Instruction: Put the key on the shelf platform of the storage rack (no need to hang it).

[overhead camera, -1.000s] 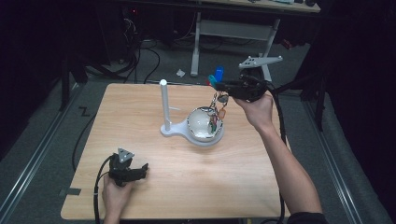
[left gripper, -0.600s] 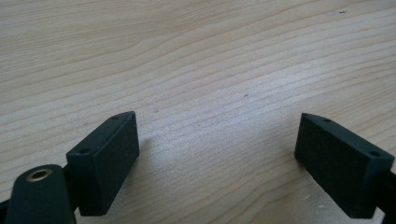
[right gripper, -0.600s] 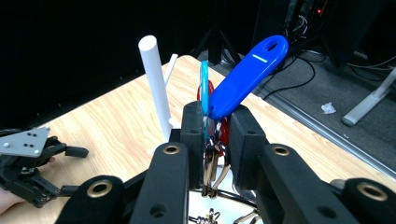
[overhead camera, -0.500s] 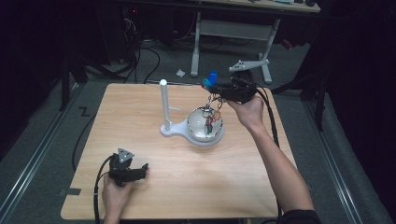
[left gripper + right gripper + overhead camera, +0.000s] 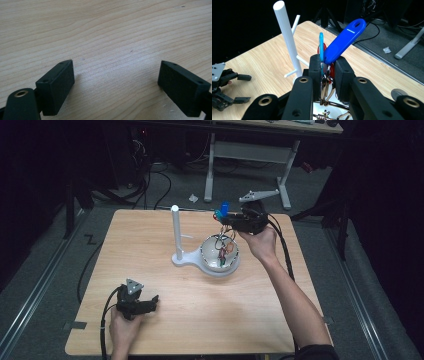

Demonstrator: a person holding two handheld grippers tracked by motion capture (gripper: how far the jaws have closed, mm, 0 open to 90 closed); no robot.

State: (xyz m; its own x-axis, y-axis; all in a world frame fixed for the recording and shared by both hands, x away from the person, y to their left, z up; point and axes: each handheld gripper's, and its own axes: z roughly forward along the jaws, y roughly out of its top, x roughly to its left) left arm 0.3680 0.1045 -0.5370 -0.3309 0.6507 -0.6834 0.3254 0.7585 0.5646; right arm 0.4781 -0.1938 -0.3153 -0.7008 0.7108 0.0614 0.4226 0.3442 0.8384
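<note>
My high view looks forward and down from above the near edge, taking in the whole worktop (image 5: 165, 330) from some way off. The left gripper view sits very close over bare wood grain, facing along its own two jaws. The right gripper view rides higher (over the bowl), facing across the worktop past the white peg stand (image 5: 287, 40); it shares that stand (image 5: 176, 232) and the left claw (image 5: 242, 87) (image 5: 150, 302) with the high view.

Light wooden tabletop (image 5: 165, 235) on grey carpeted floor (image 5: 60, 250); a white-legged desk (image 5: 250, 151) and black cables (image 5: 150, 180) behind, in a dim room.
</note>
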